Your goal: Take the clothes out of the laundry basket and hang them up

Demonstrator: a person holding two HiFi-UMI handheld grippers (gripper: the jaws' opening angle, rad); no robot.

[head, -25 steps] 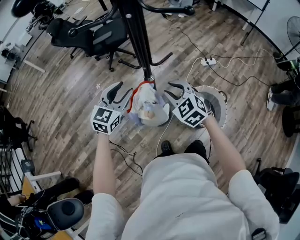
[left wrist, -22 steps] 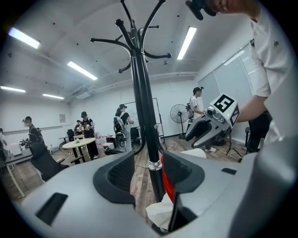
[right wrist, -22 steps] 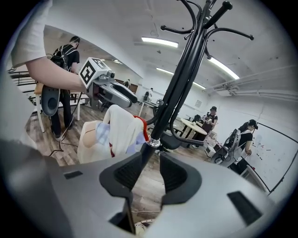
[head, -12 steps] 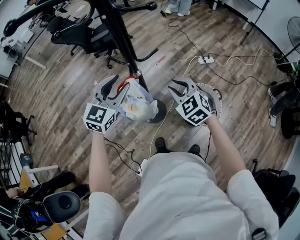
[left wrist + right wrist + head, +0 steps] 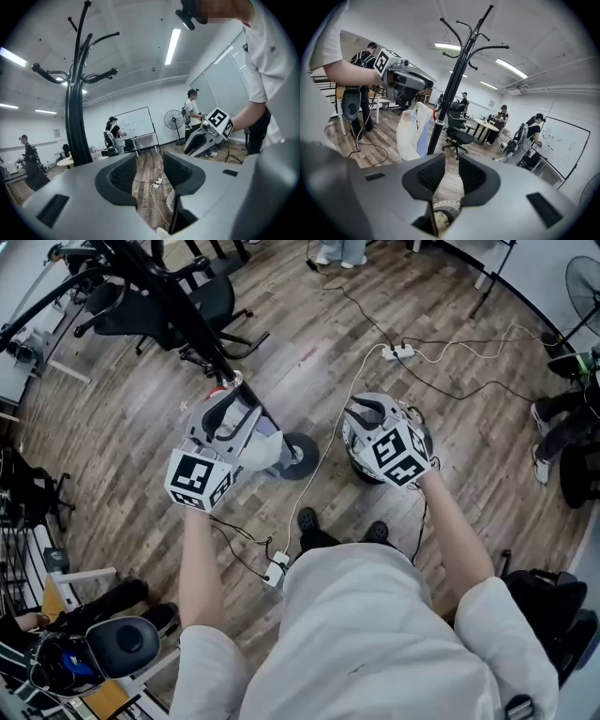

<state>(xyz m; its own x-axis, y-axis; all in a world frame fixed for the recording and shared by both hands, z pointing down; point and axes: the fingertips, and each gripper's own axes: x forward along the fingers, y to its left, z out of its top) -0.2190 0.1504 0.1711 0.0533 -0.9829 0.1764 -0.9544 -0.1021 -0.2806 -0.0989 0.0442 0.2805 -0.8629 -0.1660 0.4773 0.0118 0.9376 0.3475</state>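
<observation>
Person stands on the wood floor, a gripper in each hand, facing the black coat stand (image 5: 457, 79). Its round base (image 5: 300, 454) sits just ahead of the feet. The laundry basket (image 5: 353, 463) is on the floor just right of that base.

Left gripper (image 5: 150, 171): jaws apart, bare floor showing between the pads, nothing pinched. Yet the pale garment (image 5: 411, 136) hangs directly under its nose, hard against the pole. A red piece (image 5: 434, 114) sits at the garment's top; hanger or strap, can't say. Whether the garment rides on the gripper's underside or is caught on the pole, no view settles. Gripper held about level and high, I'd guess to keep the cloth off the floor and near the stand.

Right gripper (image 5: 451, 176): unclenched but narrow, jaws have just been closing, nothing between them. It hovers over the basket, nose tipped down. Through the gap the rim shows, with something tan (image 5: 440, 222) lying inside. Reads as going for the next item.

Judgement: one garment out, not yet on the arms (image 5: 101, 75), which are well above it. More left in the basket. Risk: the garment could slip, with nothing clamped on it. An extension lead (image 5: 275, 570) also lies by the feet.
</observation>
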